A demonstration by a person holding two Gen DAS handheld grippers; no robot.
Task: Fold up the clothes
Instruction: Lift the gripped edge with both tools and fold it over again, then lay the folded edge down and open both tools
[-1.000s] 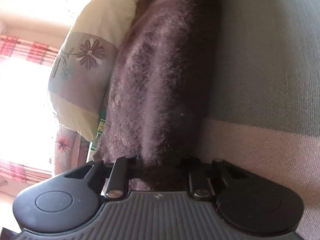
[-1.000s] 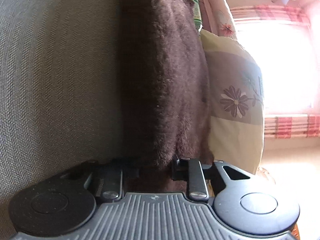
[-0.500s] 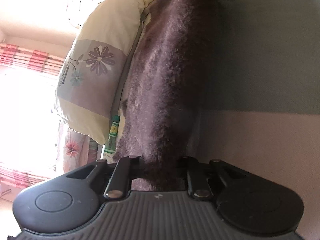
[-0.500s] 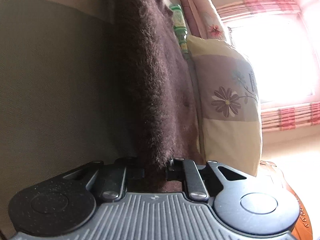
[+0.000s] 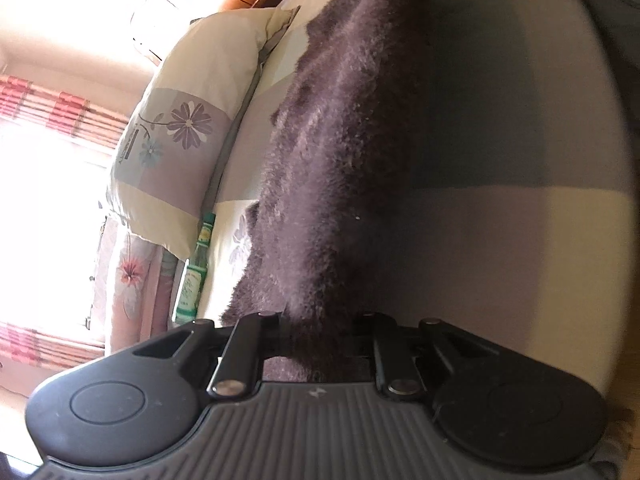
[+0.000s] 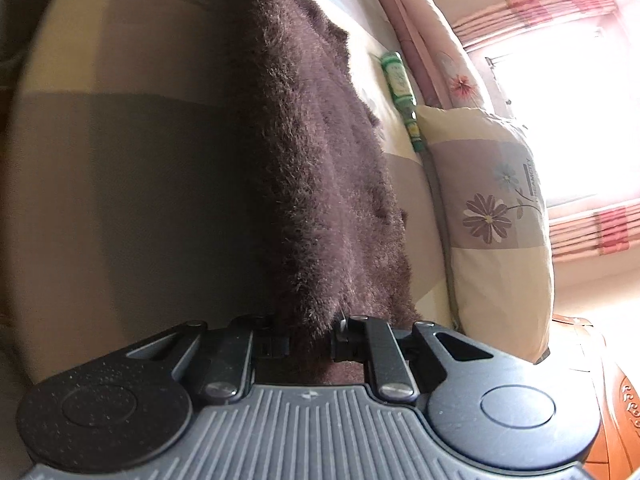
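Note:
A dark brown fluffy garment (image 5: 340, 160) stretches from my left gripper (image 5: 316, 336) away across the bed, held taut. The left jaws are shut on its near edge. In the right wrist view the same fluffy garment (image 6: 320, 168) runs up from my right gripper (image 6: 308, 336), whose jaws are also shut on the fabric. Both fingertip pairs are buried in the pile and hidden. The far end of the garment reaches the top of each view, where a bit of the other gripper shows.
The garment hangs over a bed sheet (image 5: 500, 160) in grey and cream blocks. A flowered pillow (image 5: 184, 152) lies beside it, the same pillow (image 6: 496, 216) in the right view. A green bottle (image 5: 196, 264) rests by the pillow. A bright window with pink curtains (image 6: 580, 40) is behind.
Both grippers have lifted and drawn back with the garment, so more of the bed, the pillow and the green bottle show. Their grip on the fabric is unchanged.

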